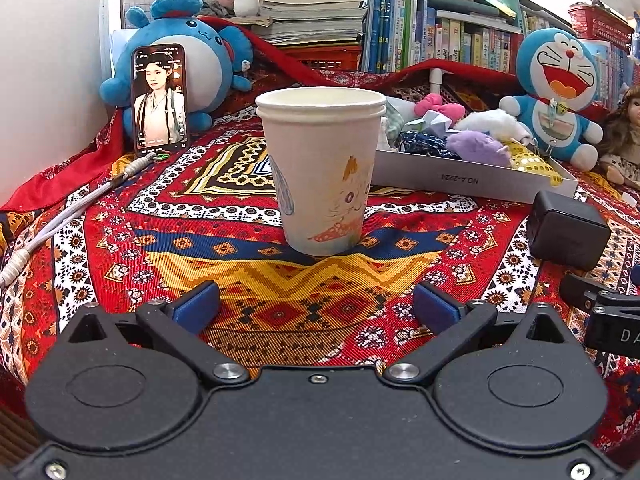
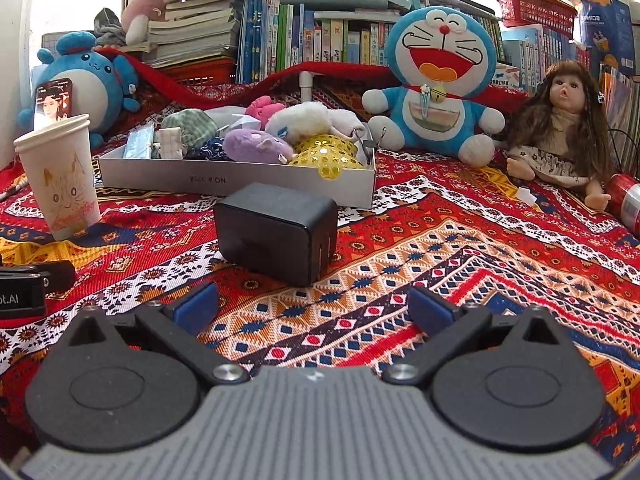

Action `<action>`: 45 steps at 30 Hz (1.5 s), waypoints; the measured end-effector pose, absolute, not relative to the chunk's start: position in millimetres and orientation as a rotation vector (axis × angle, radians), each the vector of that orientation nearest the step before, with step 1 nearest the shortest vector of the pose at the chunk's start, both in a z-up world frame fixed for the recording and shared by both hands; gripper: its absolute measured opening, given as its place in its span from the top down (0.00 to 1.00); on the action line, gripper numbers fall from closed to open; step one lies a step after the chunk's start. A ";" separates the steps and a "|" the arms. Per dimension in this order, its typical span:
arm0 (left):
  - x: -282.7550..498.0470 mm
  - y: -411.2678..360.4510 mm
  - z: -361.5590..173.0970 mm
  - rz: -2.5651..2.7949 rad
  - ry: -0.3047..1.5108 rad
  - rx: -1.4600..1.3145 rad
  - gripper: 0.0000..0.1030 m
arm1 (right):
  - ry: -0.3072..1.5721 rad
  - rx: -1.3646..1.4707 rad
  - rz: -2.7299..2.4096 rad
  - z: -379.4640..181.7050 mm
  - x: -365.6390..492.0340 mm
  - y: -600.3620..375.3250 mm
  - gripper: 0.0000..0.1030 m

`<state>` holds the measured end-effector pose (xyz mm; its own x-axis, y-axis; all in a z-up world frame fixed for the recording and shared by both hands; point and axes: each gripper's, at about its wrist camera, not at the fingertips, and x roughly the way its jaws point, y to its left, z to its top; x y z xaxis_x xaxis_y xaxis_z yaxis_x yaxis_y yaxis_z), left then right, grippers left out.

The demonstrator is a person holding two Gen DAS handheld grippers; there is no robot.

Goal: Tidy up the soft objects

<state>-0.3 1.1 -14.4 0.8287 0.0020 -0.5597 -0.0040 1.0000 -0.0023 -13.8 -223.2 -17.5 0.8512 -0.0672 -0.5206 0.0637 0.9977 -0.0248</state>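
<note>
On the patterned cloth [image 2: 460,248] the paper cup [image 2: 60,176] stands at nine o'clock of the charger block [image 2: 276,232], the shallow box [image 2: 240,180] of soft toys at twelve, the Doraemon plush [image 2: 436,80] and doll [image 2: 560,128] at two.

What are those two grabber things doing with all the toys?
Right now nothing is being held. The left gripper hangs open facing a paper cup, and the right gripper hangs open near a black charger. Small soft toys sit piled in the grey box behind.
</note>
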 end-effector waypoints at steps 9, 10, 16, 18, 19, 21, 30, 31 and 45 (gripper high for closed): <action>2.7 2.1 -14.0 0.000 0.607 -0.002 0.00 | 0.550 -0.016 -0.085 -17.2 -13.9 -219.4 0.00; 2.6 1.8 -13.8 0.000 0.609 -0.003 0.00 | 0.551 -0.014 -0.086 -17.1 -13.9 -219.4 0.00; 3.9 1.7 -13.1 -0.001 0.623 -0.001 0.00 | 0.559 0.006 -0.085 -17.0 -13.3 -221.3 0.00; 4.3 1.7 -12.8 -0.002 0.627 -0.001 0.00 | 0.571 0.008 -0.081 -15.9 -12.1 -222.0 0.00; 4.4 1.7 -12.7 -0.001 0.629 -0.002 0.00 | 0.575 0.009 -0.080 -15.5 -11.5 -222.2 0.00; 4.8 1.5 -12.5 -0.001 0.632 -0.002 0.00 | 0.580 0.009 -0.079 -15.4 -11.0 -222.3 0.00; 6.6 0.9 -11.9 0.001 0.646 0.004 0.00 | 0.580 0.006 -0.068 -16.1 -10.5 -222.4 0.00; 6.6 0.9 -11.9 0.002 0.646 0.004 0.00 | 0.581 0.005 -0.067 -16.1 -10.4 -222.6 0.00; 6.5 1.0 -12.0 0.003 0.646 0.005 0.00 | 0.581 0.005 -0.067 -16.0 -10.6 -222.5 0.00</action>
